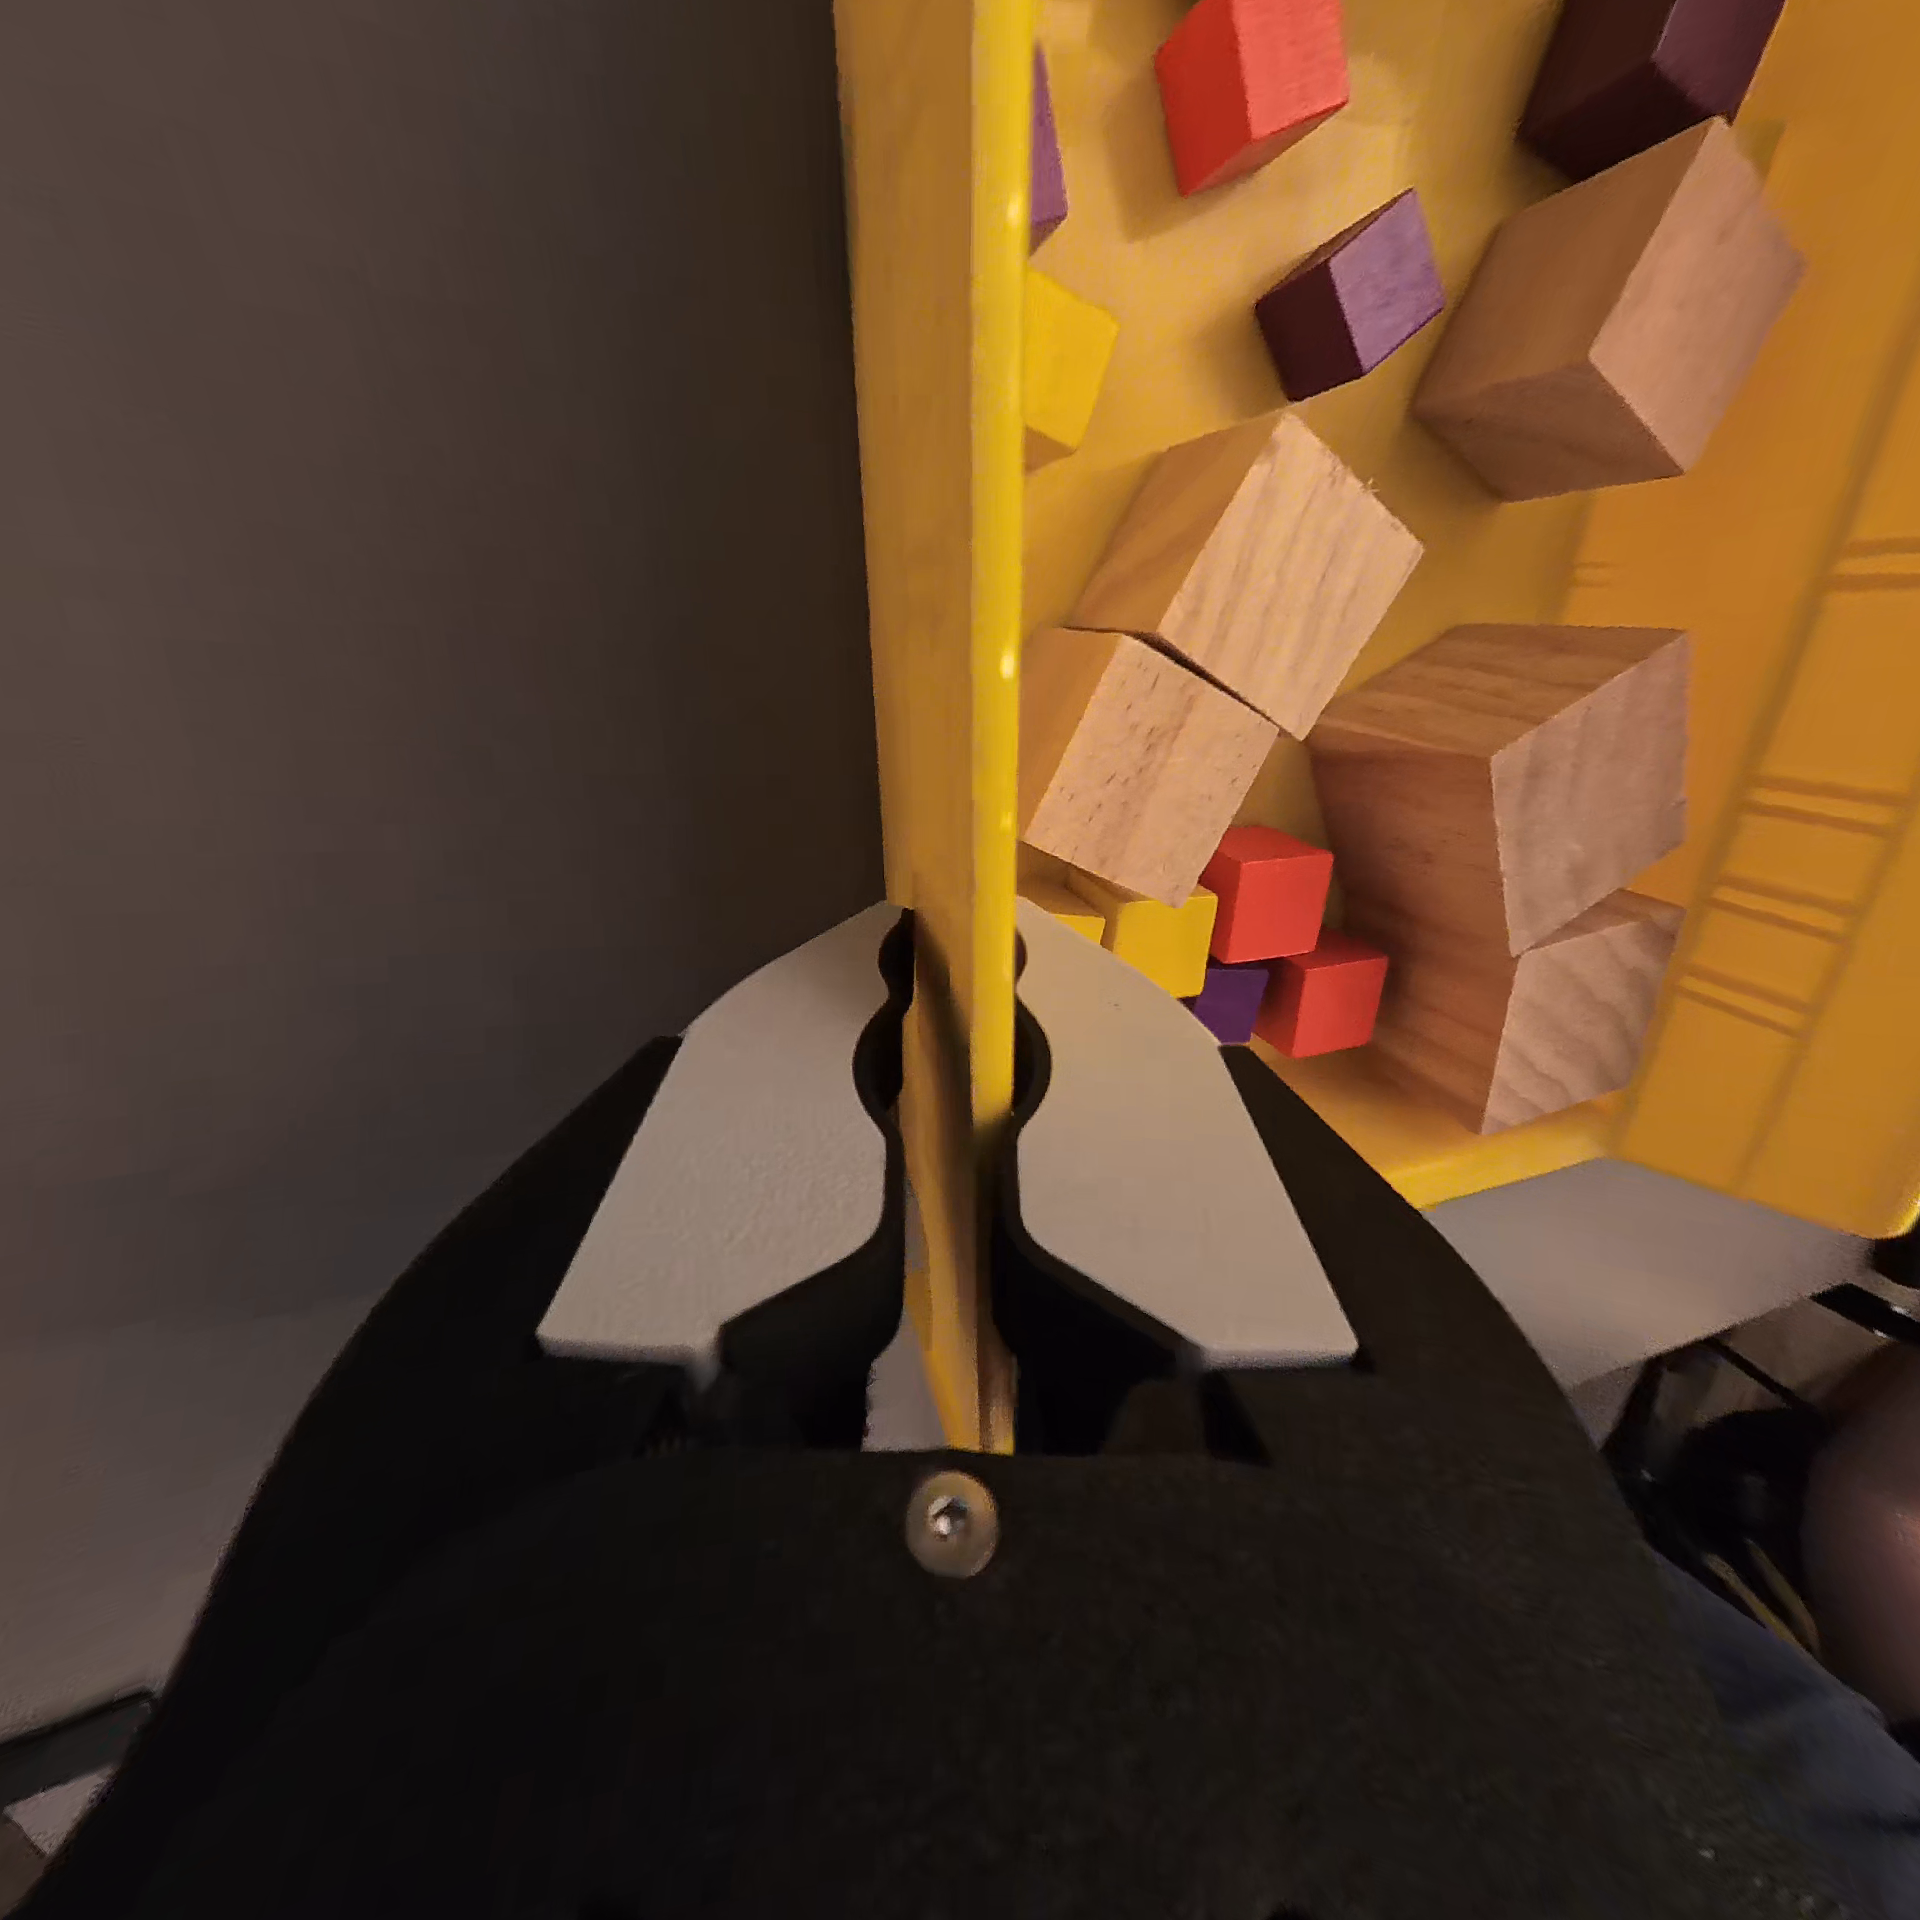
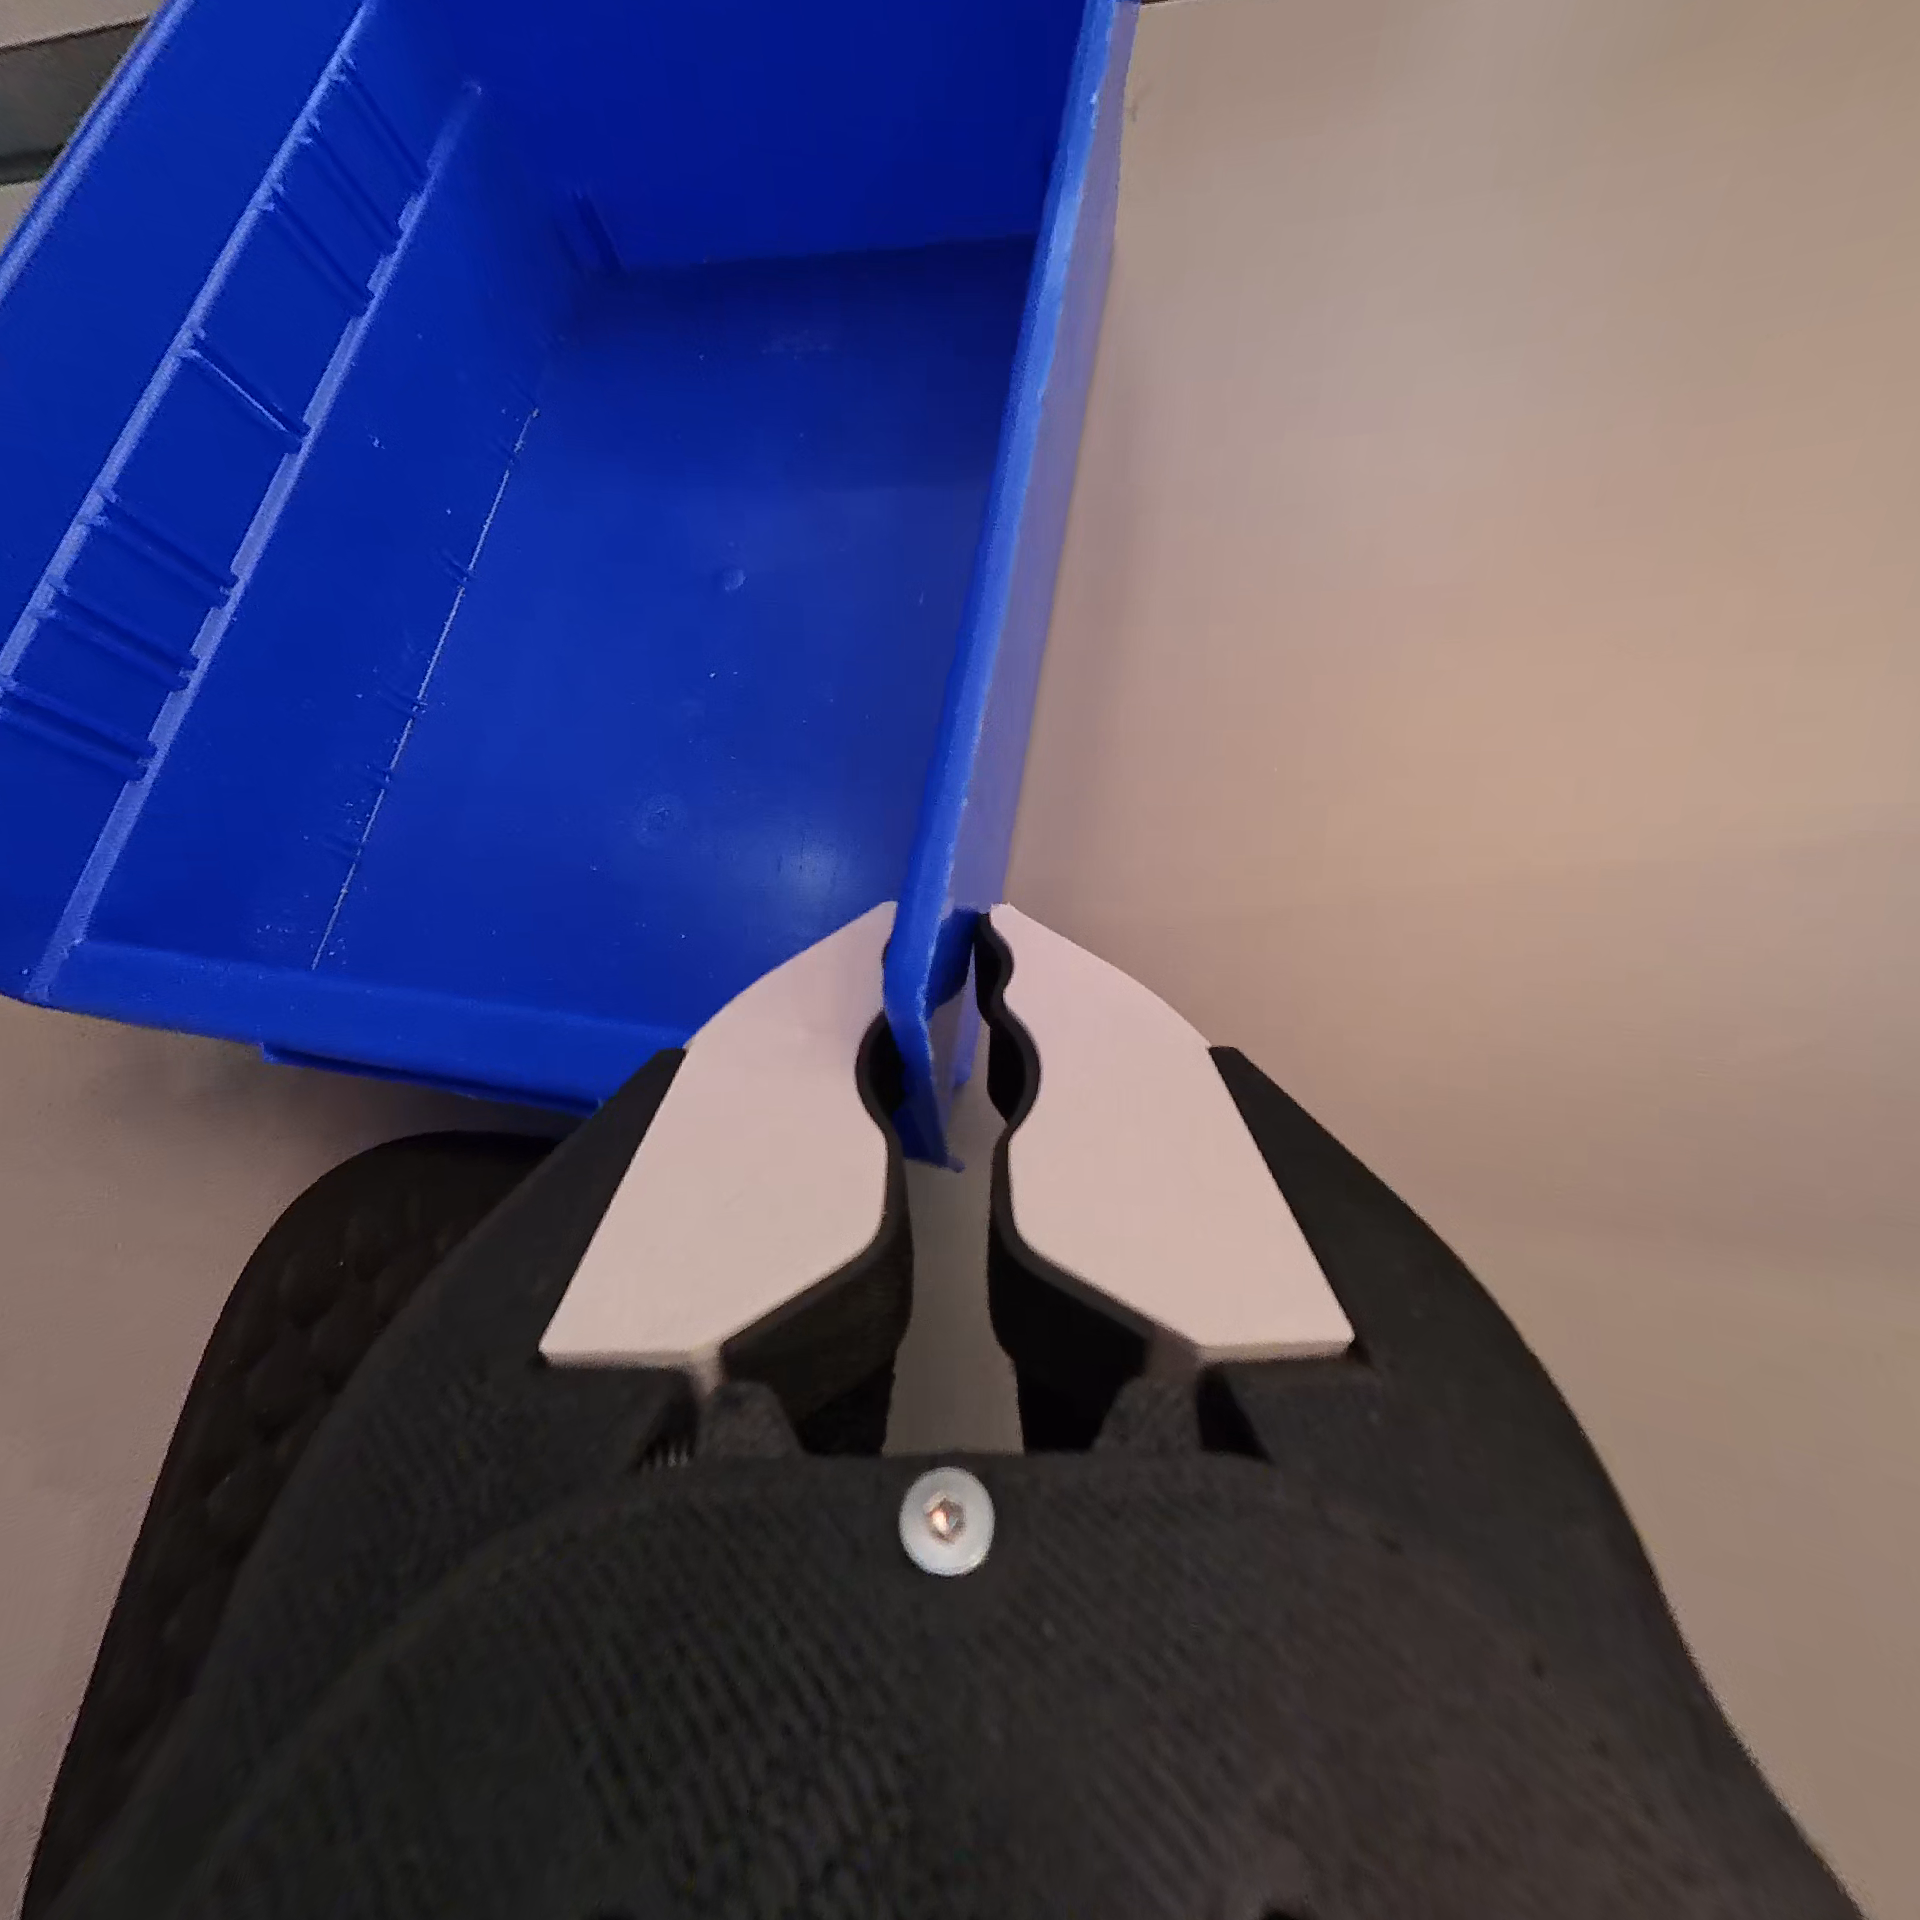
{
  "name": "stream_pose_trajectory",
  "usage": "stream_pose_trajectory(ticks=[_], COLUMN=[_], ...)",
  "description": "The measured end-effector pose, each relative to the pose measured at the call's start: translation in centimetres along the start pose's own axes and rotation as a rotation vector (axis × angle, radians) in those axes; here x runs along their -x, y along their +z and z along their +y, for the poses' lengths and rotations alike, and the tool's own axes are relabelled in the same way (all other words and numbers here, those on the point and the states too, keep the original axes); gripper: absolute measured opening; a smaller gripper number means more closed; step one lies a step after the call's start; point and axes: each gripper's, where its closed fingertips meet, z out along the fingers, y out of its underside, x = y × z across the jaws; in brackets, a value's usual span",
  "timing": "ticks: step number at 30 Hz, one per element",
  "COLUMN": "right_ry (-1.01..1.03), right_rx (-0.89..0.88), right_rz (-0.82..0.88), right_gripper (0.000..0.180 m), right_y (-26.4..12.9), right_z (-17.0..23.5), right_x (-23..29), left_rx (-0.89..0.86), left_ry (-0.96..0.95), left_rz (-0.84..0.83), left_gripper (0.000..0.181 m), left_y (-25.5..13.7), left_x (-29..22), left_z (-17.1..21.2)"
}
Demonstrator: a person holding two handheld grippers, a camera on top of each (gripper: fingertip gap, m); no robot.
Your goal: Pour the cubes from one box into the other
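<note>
At each rim, left gripper (image 1: 961, 997) clamps the stiff yellow box (image 1: 935, 520) of loose cubes (image 1: 1247, 582); right gripper (image 2: 935, 997) pinches the empty blue box (image 2: 1029, 623), likely light.

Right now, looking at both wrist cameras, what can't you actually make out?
- Left wrist view: the yellow box runs off the top and right edges, so its cube count is unknown; the left gripper covers the nearest small cubes.
- Right wrist view: the blue box is cut by the left and top edges; the right gripper hides its near corner.
- Neither view shows the other box.
</note>
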Motion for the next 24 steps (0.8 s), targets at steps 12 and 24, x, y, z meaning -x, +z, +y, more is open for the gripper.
stream_pose_trajectory(ticks=[12, 24], right_ry=[-0.129, -0.194], right_rx=[-0.406, -0.713], right_rz=[0.26, 0.075], right_gripper=[0.029, 0.058], right_y=[-6.7, -14.8], right_z=[-4.5, -11.3], right_x=[-1.0, 5.0], left_rx=[-0.466, -1.237], left_ry=[0.162, 0.51], left_rz=[0.044, 0.282], left_gripper=[0.023, 0.024], left_y=[-7.5, -21.6], left_x=[-2.1, -12.5], left_z=[-3.1, 2.4])
